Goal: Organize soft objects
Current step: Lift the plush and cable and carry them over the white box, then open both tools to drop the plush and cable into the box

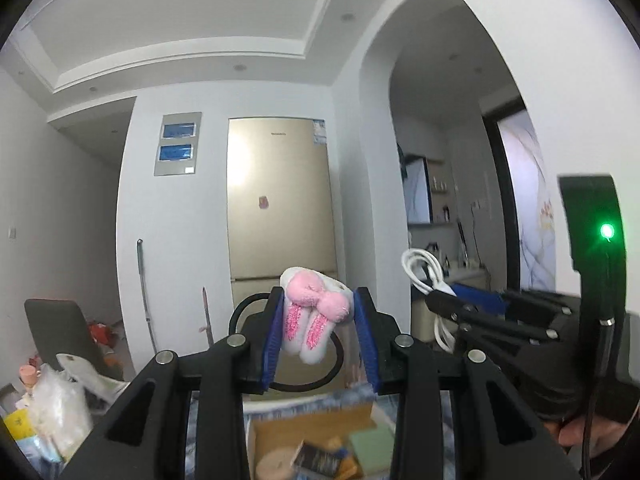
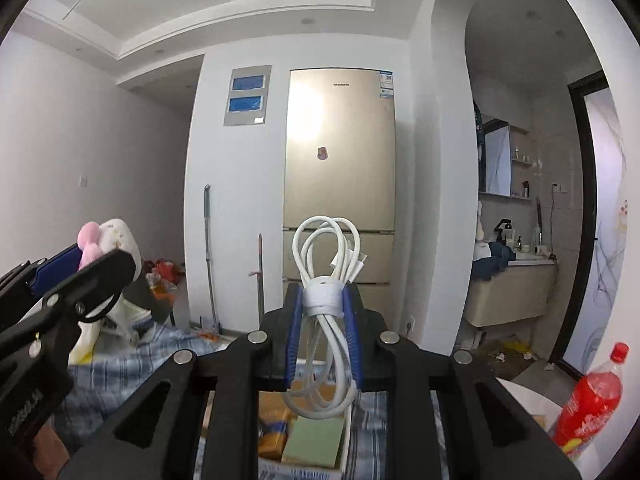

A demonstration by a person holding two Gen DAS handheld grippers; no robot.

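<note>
My left gripper [image 1: 319,305] is shut on a white and pink plush toy [image 1: 310,312] and holds it up in the air. The toy also shows at the left of the right wrist view [image 2: 105,240], between the left gripper's blue pads. My right gripper [image 2: 322,300] is shut on a coiled white cable [image 2: 326,280] bound with a grey strap, also held high. The cable and right gripper show at the right of the left wrist view [image 1: 424,276]. Below both grippers lies an open cardboard box [image 1: 316,432] with a green pad [image 2: 314,440] and other small items inside.
A blue checked cloth [image 2: 120,364] covers the surface under the box. A red soda bottle [image 2: 592,396] stands at the right. A gold fridge [image 2: 340,168], a mop, a dark chair [image 1: 60,332] and cluttered bags [image 1: 56,408] lie beyond.
</note>
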